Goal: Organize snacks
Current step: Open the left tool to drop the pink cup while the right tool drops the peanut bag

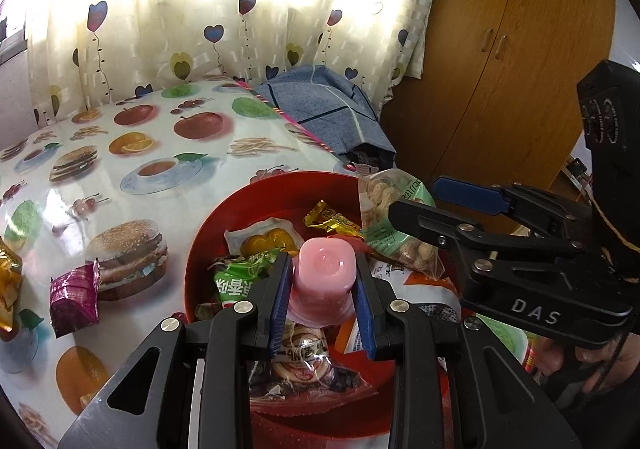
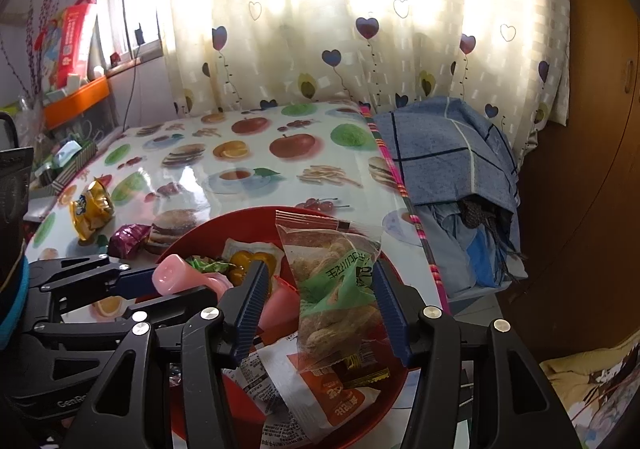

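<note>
A purple snack packet (image 1: 74,295) is being left lying near the left edge of the worktop (image 1: 120,177). Further right, a glossy pink jelly cup (image 1: 324,277), tipped on its side, is being held clamped between the pads of the left hand-held gripper (image 1: 324,301) above the red bowl (image 1: 256,201). At the bowl's right rim, a clear peanut bag (image 2: 336,289) with a green label is being flanked, standing on end, by the right hand-held gripper (image 2: 320,309), whose jaws are being kept apart, only the right pad being touched.
</note>
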